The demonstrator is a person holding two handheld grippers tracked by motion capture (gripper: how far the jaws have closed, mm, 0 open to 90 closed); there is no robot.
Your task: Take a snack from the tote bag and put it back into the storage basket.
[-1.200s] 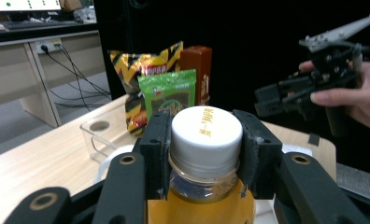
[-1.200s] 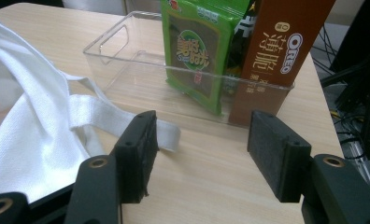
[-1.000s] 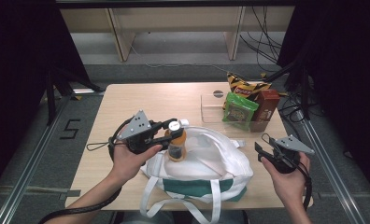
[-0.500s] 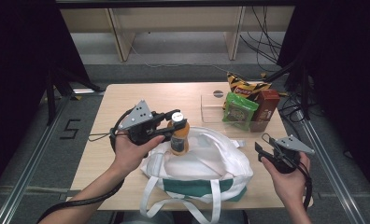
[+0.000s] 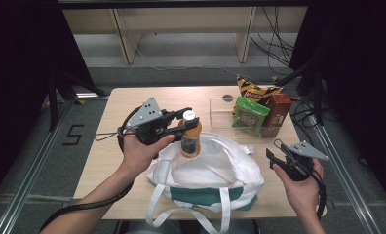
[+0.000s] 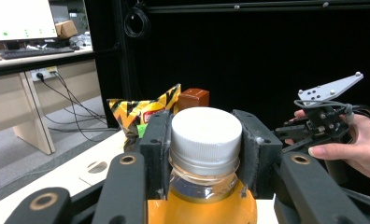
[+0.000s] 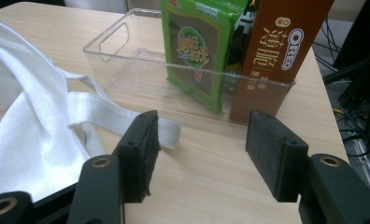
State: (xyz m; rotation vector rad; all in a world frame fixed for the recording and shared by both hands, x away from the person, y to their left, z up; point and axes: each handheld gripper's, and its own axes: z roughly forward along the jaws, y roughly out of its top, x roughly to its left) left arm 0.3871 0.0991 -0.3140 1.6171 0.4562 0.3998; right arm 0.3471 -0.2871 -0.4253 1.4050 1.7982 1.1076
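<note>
Juice bottle (image 5: 191, 139): clamped at cap by left tool (image 5: 179, 122), above tote bag (image 5: 215, 170); lift straight, upright. Right tool (image 5: 279, 158): wide, empty.

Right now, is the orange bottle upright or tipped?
Upright. The left claw grips the orange bottle at its neck, white cap on top, body hanging straight down above the white bag.
</note>
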